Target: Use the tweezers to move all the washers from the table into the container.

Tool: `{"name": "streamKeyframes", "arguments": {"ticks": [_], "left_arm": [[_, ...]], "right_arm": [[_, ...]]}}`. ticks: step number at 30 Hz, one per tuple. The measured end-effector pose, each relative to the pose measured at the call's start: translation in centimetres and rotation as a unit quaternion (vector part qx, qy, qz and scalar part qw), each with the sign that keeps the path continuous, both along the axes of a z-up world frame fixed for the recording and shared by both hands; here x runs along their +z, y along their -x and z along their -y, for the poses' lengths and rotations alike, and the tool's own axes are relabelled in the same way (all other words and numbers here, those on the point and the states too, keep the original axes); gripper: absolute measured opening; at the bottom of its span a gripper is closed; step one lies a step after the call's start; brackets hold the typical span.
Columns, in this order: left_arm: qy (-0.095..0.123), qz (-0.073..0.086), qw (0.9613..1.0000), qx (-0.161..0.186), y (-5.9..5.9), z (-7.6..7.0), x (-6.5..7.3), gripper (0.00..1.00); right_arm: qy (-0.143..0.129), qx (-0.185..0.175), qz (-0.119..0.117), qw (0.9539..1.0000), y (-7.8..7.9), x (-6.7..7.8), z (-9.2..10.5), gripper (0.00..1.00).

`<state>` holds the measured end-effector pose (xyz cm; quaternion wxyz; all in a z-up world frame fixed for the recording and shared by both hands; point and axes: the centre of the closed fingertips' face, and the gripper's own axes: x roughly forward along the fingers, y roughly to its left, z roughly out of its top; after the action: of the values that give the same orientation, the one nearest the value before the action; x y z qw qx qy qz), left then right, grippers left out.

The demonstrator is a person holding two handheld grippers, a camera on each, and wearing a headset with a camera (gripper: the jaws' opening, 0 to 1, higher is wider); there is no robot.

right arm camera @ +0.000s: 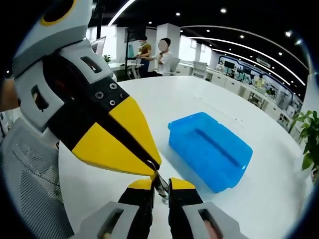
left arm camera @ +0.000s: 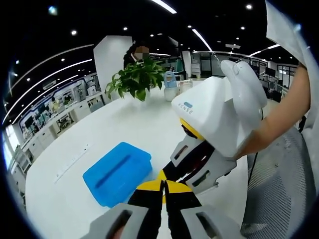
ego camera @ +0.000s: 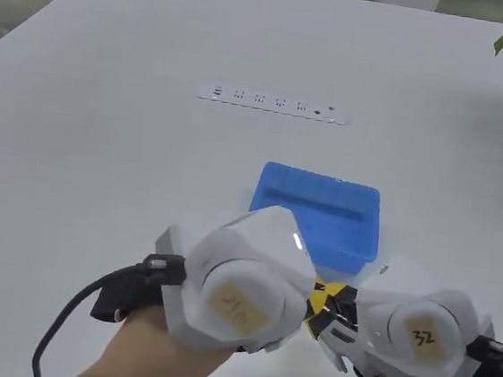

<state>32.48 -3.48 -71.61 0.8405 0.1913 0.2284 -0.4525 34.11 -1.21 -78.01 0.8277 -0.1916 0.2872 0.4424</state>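
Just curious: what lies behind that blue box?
A white power strip lies beyond the blue box, apart from it. The left tongs cover the box's near corner.

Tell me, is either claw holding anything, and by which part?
The right claw seems to pinch the tweezers, a thin metal piece; the closed left claw meets their upper end. Which part cannot be told.

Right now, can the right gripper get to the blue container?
Probably yes: the blue container sits open just beyond the right gripper holding the tweezers, with bare table between. The left gripper crowds its tip from the other side, not across that path.
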Motion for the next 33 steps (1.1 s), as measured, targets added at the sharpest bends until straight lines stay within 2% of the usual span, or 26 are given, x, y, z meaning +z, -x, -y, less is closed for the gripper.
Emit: {"name": "streamKeyframes", "arguments": {"ticks": [2,4,6,11,15,17,20,22,24,27,30,33], "left_arm": [[0.010,-0.015,0.9998,0.012,0.0,-0.2,0.0,0.00],[0.012,-0.021,0.9996,0.018,0.0,-0.4,0.0,0.00],[0.017,-0.029,0.9991,0.025,0.0,-0.4,0.0,0.00],[0.024,-0.026,0.9987,0.035,-0.1,-0.8,0.3,0.00],[0.034,-0.038,0.9976,0.048,-0.2,-0.9,0.3,0.00],[0.044,-0.043,0.9967,0.052,-0.3,-0.7,0.3,0.00],[0.056,-0.040,0.9966,0.045,-0.2,-0.2,0.8,0.00],[0.067,-0.046,0.9960,0.036,0.0,0.3,1.1,0.04],[0.066,-0.053,0.9957,0.038,0.0,0.5,0.8,0.07],[0.059,-0.052,0.9961,0.041,-0.1,0.5,0.4,0.05],[0.059,-0.058,0.9958,0.040,-0.2,0.7,0.3,0.03],[0.048,-0.047,0.9970,0.039,-0.4,0.7,0.2,0.00]], "right_arm": [[-0.004,0.001,0.000,1.0000,0.1,-0.1,0.0,0.06],[-0.013,-0.002,-0.005,0.9999,0.1,-0.1,-0.1,0.06],[-0.012,-0.005,-0.005,0.9999,0.0,0.0,0.0,0.06],[-0.016,-0.005,-0.005,0.9999,0.0,0.1,0.2,0.04],[-0.009,-0.009,0.003,0.9999,-0.2,0.1,0.7,0.03],[-0.014,-0.012,0.002,0.9998,-0.2,0.1,0.8,0.03],[-0.011,-0.012,0.004,0.9999,-0.2,0.1,0.9,0.03],[-0.011,-0.012,0.005,0.9999,-0.2,0.1,0.9,0.03],[-0.011,-0.013,0.005,0.9998,-0.1,0.1,0.9,0.03],[-0.011,-0.013,0.006,0.9998,-0.1,0.0,0.8,0.03],[-0.008,-0.011,0.009,0.9999,-0.1,0.0,0.7,0.03],[-0.005,-0.008,0.012,0.9999,-0.1,-0.1,0.7,0.03]]}}
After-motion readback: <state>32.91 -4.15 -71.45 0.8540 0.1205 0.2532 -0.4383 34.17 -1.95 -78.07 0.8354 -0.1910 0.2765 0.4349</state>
